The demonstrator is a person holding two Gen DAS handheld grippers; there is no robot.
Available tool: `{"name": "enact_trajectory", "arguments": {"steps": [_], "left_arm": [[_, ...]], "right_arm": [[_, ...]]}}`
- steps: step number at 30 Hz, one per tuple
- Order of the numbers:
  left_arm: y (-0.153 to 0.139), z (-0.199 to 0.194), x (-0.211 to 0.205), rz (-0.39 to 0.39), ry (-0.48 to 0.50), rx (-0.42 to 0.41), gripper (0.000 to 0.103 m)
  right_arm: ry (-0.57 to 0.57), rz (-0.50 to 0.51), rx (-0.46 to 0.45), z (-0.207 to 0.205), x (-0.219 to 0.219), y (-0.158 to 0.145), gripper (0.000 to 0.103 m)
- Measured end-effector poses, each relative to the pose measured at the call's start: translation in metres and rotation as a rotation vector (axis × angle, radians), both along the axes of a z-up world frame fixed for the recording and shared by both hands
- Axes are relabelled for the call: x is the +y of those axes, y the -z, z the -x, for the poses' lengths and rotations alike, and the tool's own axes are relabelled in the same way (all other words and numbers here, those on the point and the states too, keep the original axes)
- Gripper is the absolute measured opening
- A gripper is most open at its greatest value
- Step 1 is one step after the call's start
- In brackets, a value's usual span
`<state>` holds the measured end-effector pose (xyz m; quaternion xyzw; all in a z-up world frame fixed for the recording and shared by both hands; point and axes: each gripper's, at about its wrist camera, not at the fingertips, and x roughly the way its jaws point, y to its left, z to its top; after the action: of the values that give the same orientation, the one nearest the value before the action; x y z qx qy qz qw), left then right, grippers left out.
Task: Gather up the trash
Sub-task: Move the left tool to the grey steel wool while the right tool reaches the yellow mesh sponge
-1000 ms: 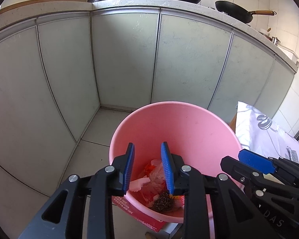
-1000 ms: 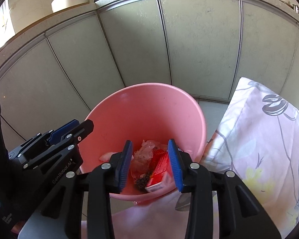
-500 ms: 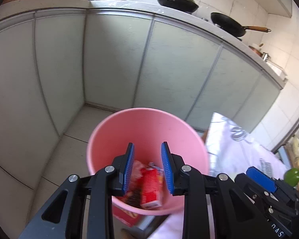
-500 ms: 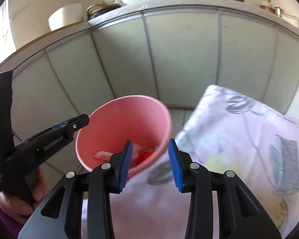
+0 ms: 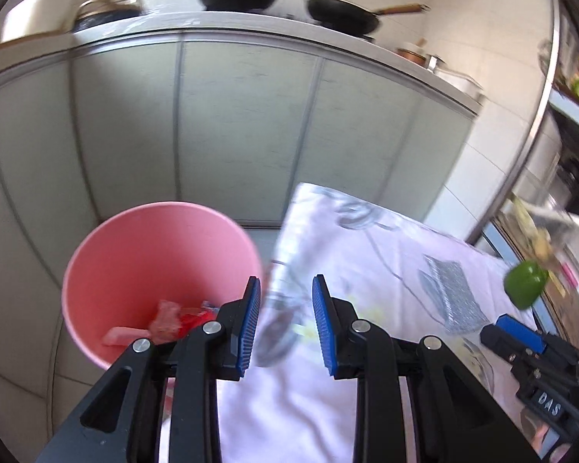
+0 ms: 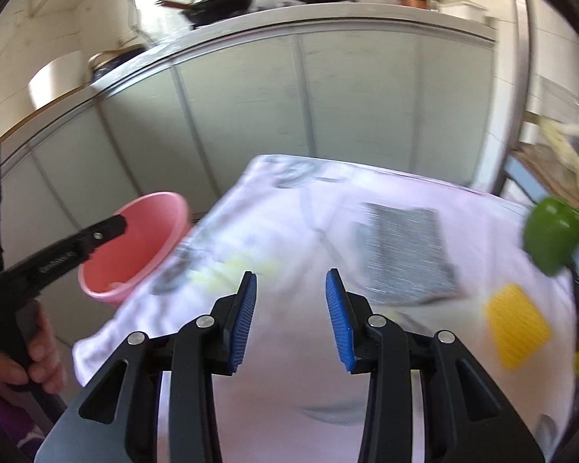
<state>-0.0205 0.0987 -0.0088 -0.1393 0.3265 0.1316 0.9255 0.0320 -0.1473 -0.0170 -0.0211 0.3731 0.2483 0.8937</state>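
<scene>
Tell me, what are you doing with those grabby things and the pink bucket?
A person is collecting trash with a grabbing tool in each hand. The pink bucket on the floor already holds some red wrappers. Both the left tool and the right tool are open and empty, pointing over the cloth-covered table, where a grey packet and a yellow piece lie.

Black gripper (image 6: 290,318) frames, blue ribbed pads (image 6: 246,322), silver screws, purple sleeve (image 6: 4,416).

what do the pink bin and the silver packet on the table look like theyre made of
Bin: likely plastic, with smooth, matte, evenly pink, thin walls. Packet: probably metallised foil or film, with a flat, grey-silver, fine-lined sheen, though blurred.
</scene>
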Motion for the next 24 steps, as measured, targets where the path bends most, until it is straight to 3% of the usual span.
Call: {"name": "enact_trajectory", "arguments": {"steps": [10, 14, 24], "left_arm": [[0.004, -0.023, -0.061, -0.035, 0.156, 0.041, 0.031], [0.009, -0.032, -0.082, -0.051, 0.206, 0.054, 0.031], [0.025, -0.065, -0.109, -0.007, 0.274, 0.11, 0.031]], "right_arm": [[0.205, 0.034, 0.039, -0.037, -0.108, 0.018, 0.038], [0.244, 0.028, 0.065, -0.048, -0.136, 0.029, 0.045], [0.267, 0.061, 0.13, -0.07, -0.152, 0.059, 0.046]]}}
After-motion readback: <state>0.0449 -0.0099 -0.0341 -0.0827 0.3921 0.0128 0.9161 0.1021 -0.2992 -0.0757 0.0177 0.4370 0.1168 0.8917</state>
